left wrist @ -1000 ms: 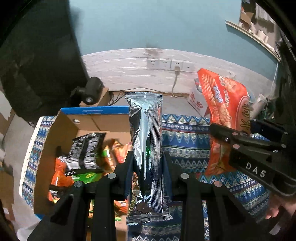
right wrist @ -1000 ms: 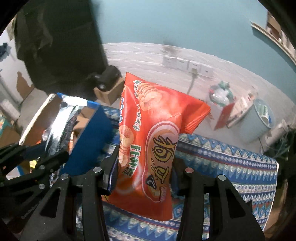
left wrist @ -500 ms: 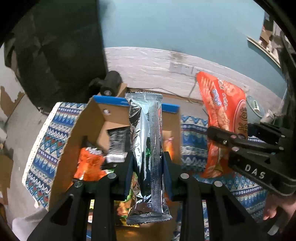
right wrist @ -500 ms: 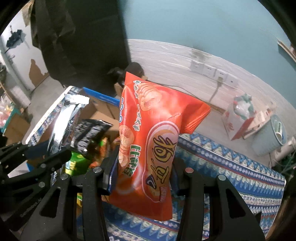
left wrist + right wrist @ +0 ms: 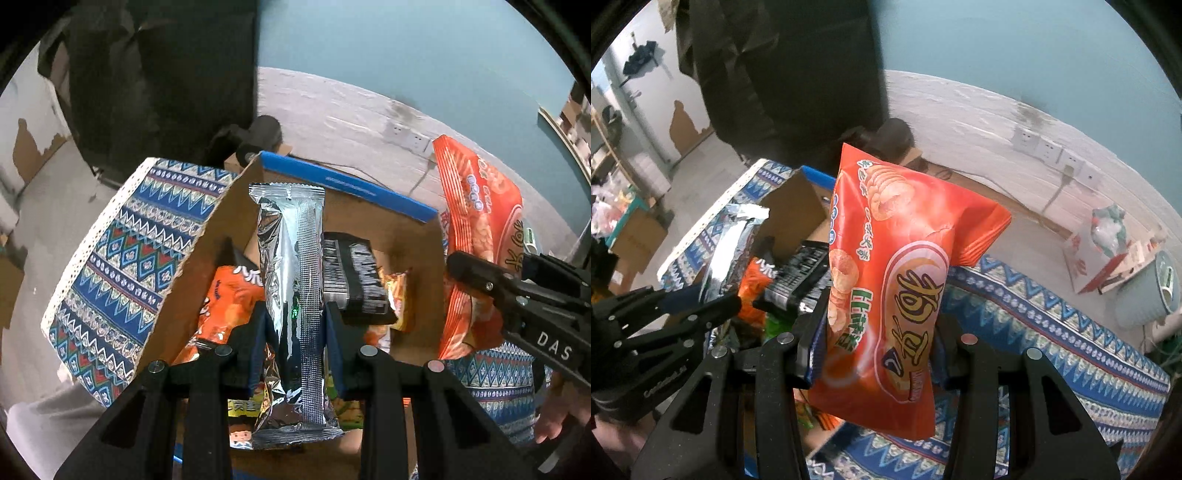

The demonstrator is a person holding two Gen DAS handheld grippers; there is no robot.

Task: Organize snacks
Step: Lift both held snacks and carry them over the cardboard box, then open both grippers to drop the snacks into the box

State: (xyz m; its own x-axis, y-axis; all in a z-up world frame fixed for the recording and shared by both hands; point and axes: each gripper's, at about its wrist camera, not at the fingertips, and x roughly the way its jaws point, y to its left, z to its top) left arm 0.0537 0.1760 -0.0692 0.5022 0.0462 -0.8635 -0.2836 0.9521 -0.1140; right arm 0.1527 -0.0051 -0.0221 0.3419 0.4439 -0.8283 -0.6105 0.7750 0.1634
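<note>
In the left wrist view we see the left gripper point(image 5: 295, 332) at the bottom centre, its fingers point(image 5: 258, 343) clamped on a silver packet point(image 5: 291, 295) that stands upright between them. The packet rises to the middle of the frame, in front of an open cardboard box point(image 5: 207, 236) with a blue rim. Inside the box we see a black packet point(image 5: 354, 277) just right of the silver one, an orange bag point(image 5: 229, 299) to its left, and more wrappers lower down, partly hidden by the fingers. The box rests on a table covered by a blue patterned cloth point(image 5: 125, 258), which fills the left middle of the frame. At the right edge we see the right gripper point(image 5: 517, 295) from the side, with a red bag point(image 5: 476, 229) standing up from it.

In the right wrist view we see the right gripper point(image 5: 879, 350) at the bottom centre, its fingers point(image 5: 809, 350) clamped on the lower part of the red bag point(image 5: 905, 288). The bag stands upright and fills the centre of the frame, in front of the cloth point(image 5: 1052, 332) and just right of the box point(image 5: 794, 214). At the left edge we see the left gripper point(image 5: 701, 302) with the silver packet point(image 5: 727, 236). Beyond the table, at the upper right, the wall carries white sockets point(image 5: 1049, 147).
</note>
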